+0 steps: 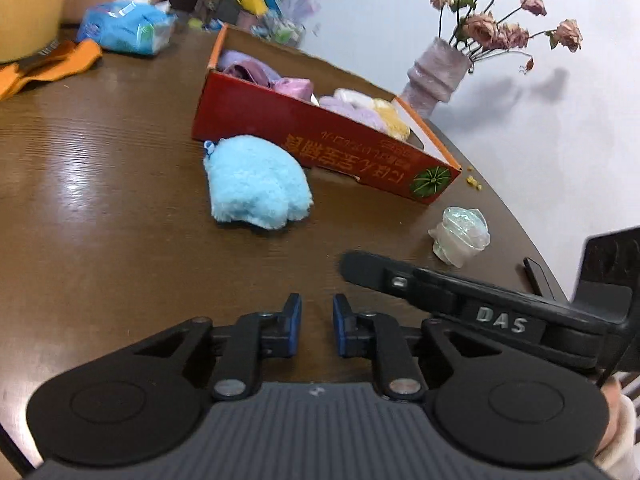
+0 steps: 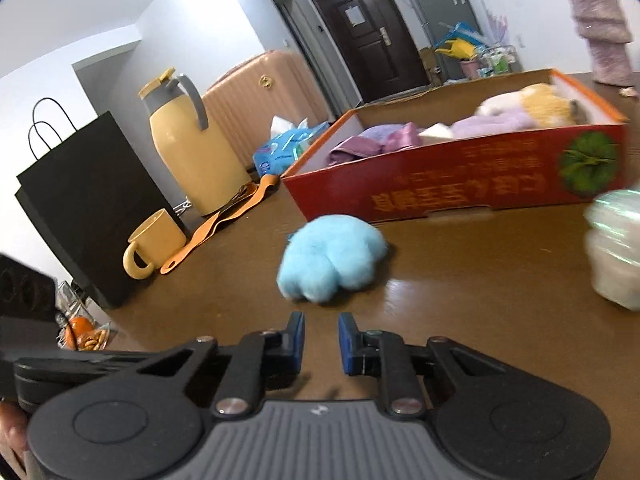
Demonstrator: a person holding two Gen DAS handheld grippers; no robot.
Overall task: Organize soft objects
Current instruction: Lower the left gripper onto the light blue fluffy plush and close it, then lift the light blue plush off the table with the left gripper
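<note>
A fluffy light-blue plush (image 1: 256, 182) (image 2: 332, 264) lies on the brown table just in front of a red cardboard box (image 1: 320, 140) (image 2: 460, 184). The box holds purple cloths (image 1: 248, 68) and purple, white and yellow plush pieces (image 1: 360, 108). A small translucent squishy lump (image 1: 460, 236) (image 2: 616, 252) sits to the right of the box corner. My left gripper (image 1: 317, 304) hovers short of the blue plush, jaws narrowly apart with nothing between them. My right gripper (image 2: 321, 322) stands the same way, just short of the plush.
A vase of dried flowers (image 1: 436, 76) stands behind the box at the table's curved edge. At the left are a yellow jug (image 2: 192, 140), a yellow mug (image 2: 154, 242), a black paper bag (image 2: 80, 200), an orange strap (image 2: 224, 216) and a blue tissue pack (image 1: 128, 28).
</note>
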